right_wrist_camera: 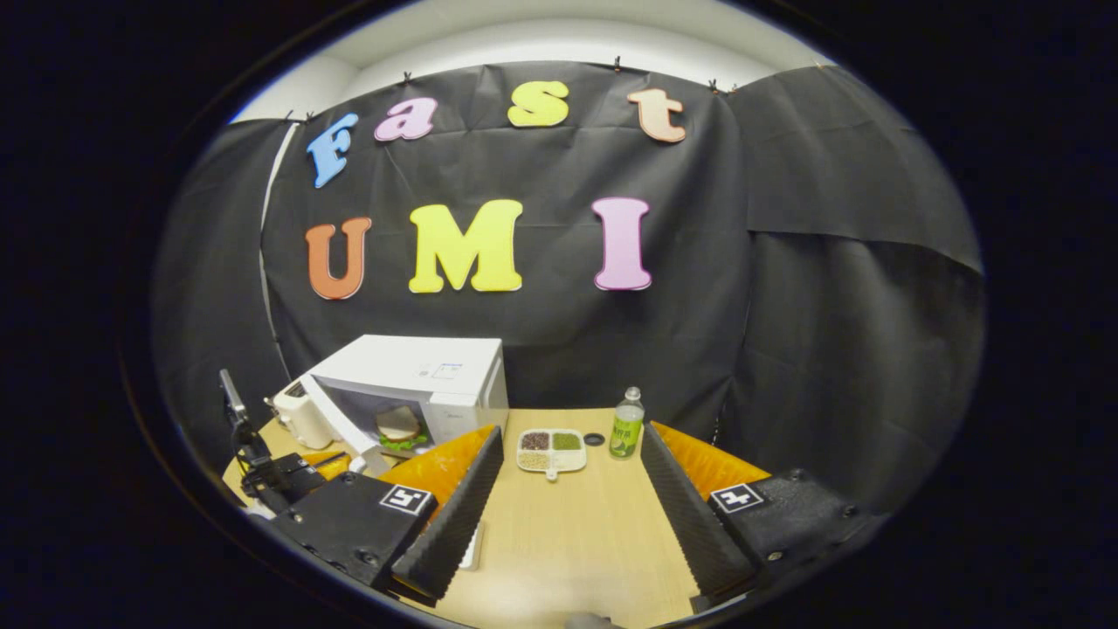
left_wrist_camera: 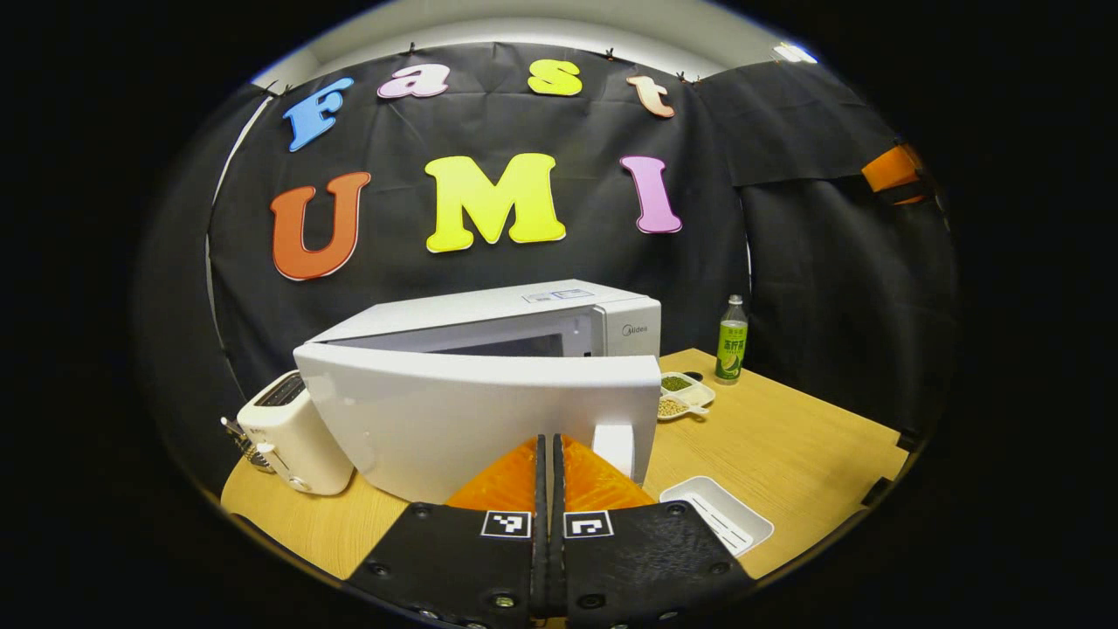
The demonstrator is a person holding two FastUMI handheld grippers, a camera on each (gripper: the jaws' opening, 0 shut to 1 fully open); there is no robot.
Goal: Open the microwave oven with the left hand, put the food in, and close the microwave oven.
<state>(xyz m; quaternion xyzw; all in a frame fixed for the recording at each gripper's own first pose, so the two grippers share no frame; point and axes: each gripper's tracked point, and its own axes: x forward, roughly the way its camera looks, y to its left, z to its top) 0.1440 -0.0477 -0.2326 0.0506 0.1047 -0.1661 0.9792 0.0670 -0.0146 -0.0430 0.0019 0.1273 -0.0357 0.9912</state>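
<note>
Two jaws pressed flat together, with nothing between them, make up the left gripper [left_wrist_camera: 548, 463] in the left gripper view; its tips sit right at the outer face of the microwave door [left_wrist_camera: 489, 419], close by the white handle [left_wrist_camera: 614, 447], though whether they touch it cannot be told. The door stands part-way swung out from the microwave oven [left_wrist_camera: 559, 319], and from here the cavity behind it is hidden. Beside the oven on the desk [left_wrist_camera: 786, 445] are a white toaster [left_wrist_camera: 293, 432], a white tray [left_wrist_camera: 718, 514], a divided dish of grains [left_wrist_camera: 684, 395] and a green-labelled bottle [left_wrist_camera: 732, 341].

Seen from the right gripper view, the right gripper [right_wrist_camera: 572, 476] has its jaws spread wide and empty above bare desk [right_wrist_camera: 576, 542], well back from the oven. From this angle the inside of the microwave oven [right_wrist_camera: 419, 384] is visible past the open door [right_wrist_camera: 336, 424]: the food [right_wrist_camera: 400, 428], a sandwich with green leaf under it, lies inside the cavity. Further off are the divided dish [right_wrist_camera: 550, 448] and bottle [right_wrist_camera: 626, 426]
</note>
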